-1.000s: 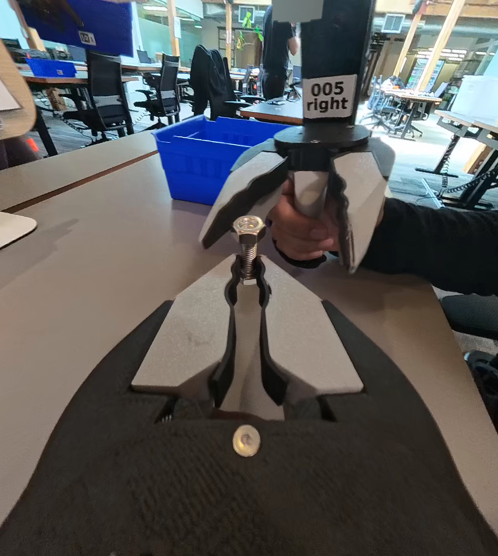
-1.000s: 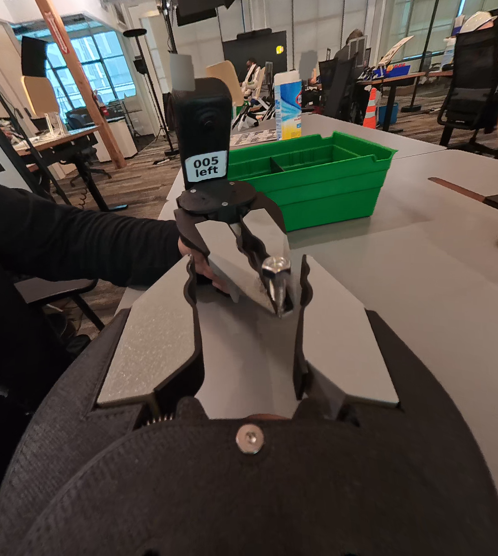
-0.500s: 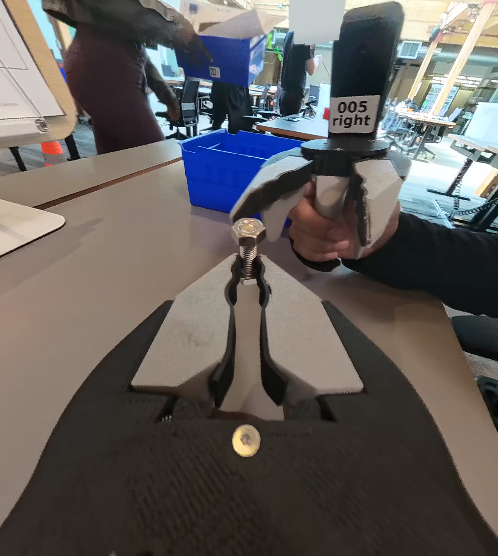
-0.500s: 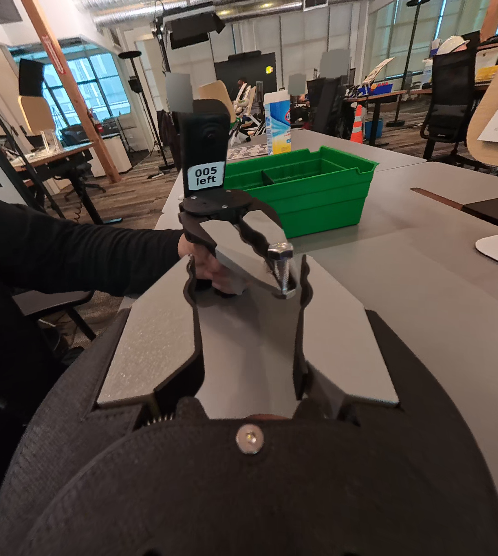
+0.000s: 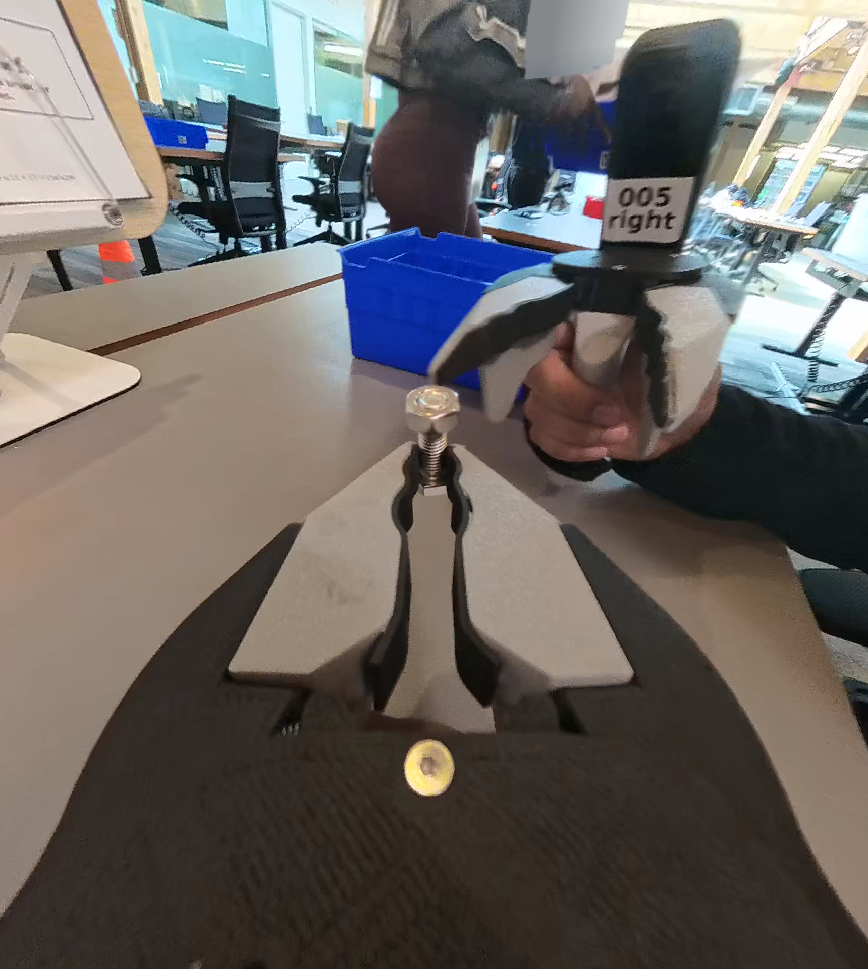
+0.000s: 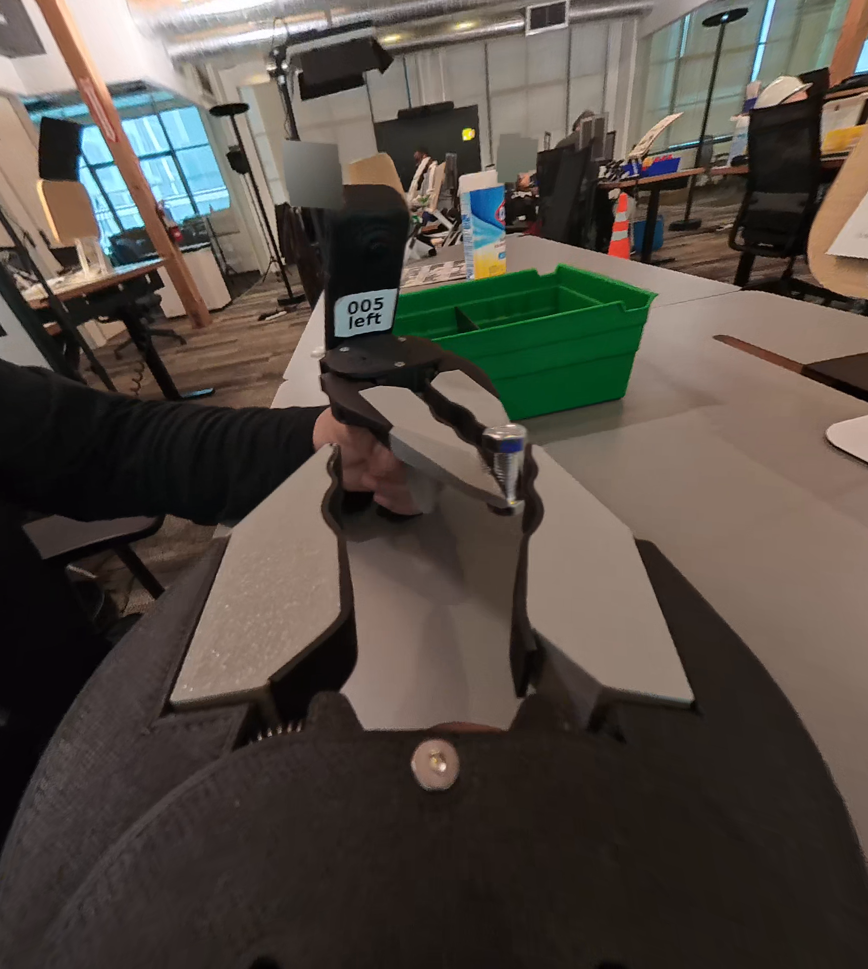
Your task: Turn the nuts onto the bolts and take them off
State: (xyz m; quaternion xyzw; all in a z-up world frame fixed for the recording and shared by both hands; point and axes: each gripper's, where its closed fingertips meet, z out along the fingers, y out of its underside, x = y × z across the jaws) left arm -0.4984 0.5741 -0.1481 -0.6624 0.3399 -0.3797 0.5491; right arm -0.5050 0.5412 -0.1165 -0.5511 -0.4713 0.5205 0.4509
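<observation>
Counting the hardware, you had one bolt (image 5: 432, 419) standing upright with one nut (image 5: 433, 490) low on its thread, both clenched at the tips of your left gripper (image 5: 433, 474) above the grey table (image 5: 211, 419). Your right gripper (image 6: 429, 503) was spread wide and held nothing, its right finger (image 6: 568, 550) just beside the bolt. One blue bin (image 5: 411, 309) and one green bin (image 6: 542, 351) sat farther back, and a person (image 5: 437, 147) stood behind the blue one.
</observation>
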